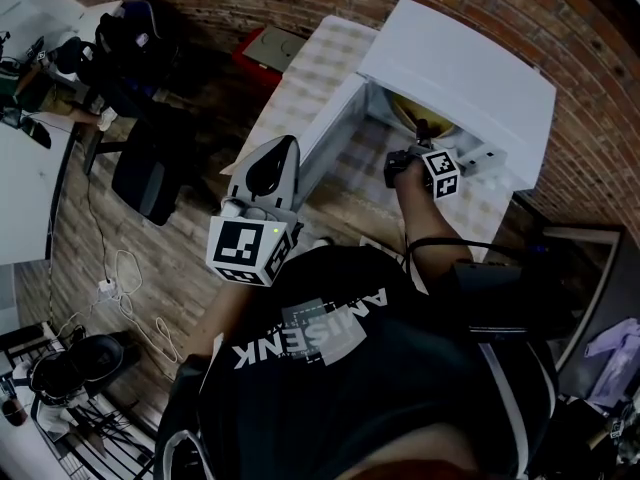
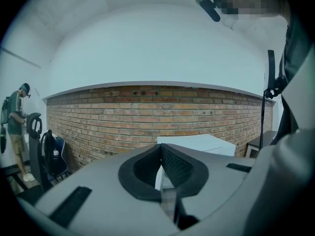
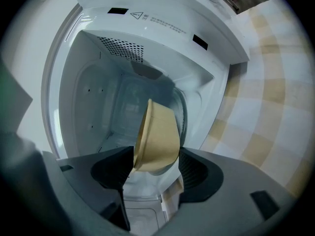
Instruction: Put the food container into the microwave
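My right gripper [image 3: 156, 152] had its jaws set wide and pressed on the food container [image 3: 155, 134], a tan bowl. One pad lay against its rim edge and the other against its side wall. The bowl was inside the open front of the microwave [image 3: 162, 23], with the white cavity behind it. I couldn't tell whether its base touched the cavity floor.

My left gripper [image 2: 161, 155] had its jaws closed together with nothing between them.

In the head view my right hand [image 1: 400, 168] was stretched forward toward one o'clock, tipping the gripper slightly downward into the opening. The left gripper sat lower and nearer my body, at about eight o'clock from the right one. It pointed roughly level, beside the open door [image 1: 328, 138] and apart from it.

The microwave stood on a counter [image 1: 300, 68] covered with a pale checked cloth, which in the right gripper view ran off toward three o'clock. A brick wall [image 2: 147, 112] stood behind it. At nine o'clock in the head view was a wooden floor [image 1: 90, 238] with a dark chair [image 1: 150, 173] and loose cables [image 1: 130, 288]. At nine o'clock in the left gripper view another person [image 2: 15, 127] stood near the wall.
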Demonstrator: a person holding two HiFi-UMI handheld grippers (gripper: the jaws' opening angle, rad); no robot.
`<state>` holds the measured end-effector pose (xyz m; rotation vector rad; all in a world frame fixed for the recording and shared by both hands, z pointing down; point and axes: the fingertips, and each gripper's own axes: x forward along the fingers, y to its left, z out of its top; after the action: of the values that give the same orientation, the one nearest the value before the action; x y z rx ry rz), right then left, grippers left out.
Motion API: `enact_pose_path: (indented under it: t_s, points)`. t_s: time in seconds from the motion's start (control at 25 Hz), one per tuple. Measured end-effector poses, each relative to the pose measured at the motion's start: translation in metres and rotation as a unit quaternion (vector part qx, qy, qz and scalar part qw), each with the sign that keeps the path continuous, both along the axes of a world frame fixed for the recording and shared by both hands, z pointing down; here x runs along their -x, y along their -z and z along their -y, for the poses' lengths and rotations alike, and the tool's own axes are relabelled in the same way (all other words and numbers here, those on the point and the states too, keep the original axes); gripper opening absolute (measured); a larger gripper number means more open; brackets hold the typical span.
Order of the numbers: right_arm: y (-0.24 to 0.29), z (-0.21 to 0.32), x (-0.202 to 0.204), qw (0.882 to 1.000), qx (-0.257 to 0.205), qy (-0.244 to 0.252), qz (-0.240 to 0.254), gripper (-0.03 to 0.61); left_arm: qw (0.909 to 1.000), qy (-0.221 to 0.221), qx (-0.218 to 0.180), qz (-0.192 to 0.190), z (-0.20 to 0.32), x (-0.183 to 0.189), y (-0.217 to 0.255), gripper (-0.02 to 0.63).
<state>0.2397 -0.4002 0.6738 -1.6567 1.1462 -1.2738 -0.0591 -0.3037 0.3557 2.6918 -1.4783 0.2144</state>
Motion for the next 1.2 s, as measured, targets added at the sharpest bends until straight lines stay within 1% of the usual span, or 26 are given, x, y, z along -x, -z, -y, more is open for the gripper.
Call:
enact_pose_path:
  t_s: [0.16,0.32,0.44,0.6,0.84,0.92,1.08,1.2]
  points:
    - [0.0,0.0,0.004,1.0,0.001,0.02,-0.005,0.302,1.0,-0.003,-0.001,-0.001,-0.004,0.001,-0.001,0.012]
    - [-0.001,-0.005,0.003,1.0,-0.005,0.021,0.003,0.316,1.0,-0.007,0.002,-0.003,-0.008,-0.002,-0.003,0.012]
    - [0.001,-0.005,0.004,0.999,-0.018,0.023,0.013,0.34,0.9999,-0.009,0.005,-0.005,-0.01,-0.002,-0.004,0.012]
    - [-0.006,-0.006,0.006,0.999,-0.008,0.031,0.016,0.344,0.9999,-0.008,0.006,-0.005,-0.013,0.0,-0.005,0.012]
    - [-0.01,-0.014,0.007,0.999,-0.012,0.034,0.006,0.344,0.9999,0.0,0.007,-0.007,-0.013,0.008,-0.003,0.012]
    - [-0.008,-0.018,0.008,0.999,-0.014,0.041,-0.004,0.342,0.9999,-0.002,0.007,-0.008,-0.015,0.007,-0.004,0.012]
    - [0.0,-0.031,0.011,0.997,-0.01,0.065,-0.047,0.342,0.9998,-0.01,0.01,-0.011,-0.016,0.001,-0.007,0.012]
    - [0.002,-0.047,0.015,0.993,0.002,0.087,-0.08,0.342,0.9996,-0.019,0.013,-0.014,-0.018,-0.005,-0.009,0.012]
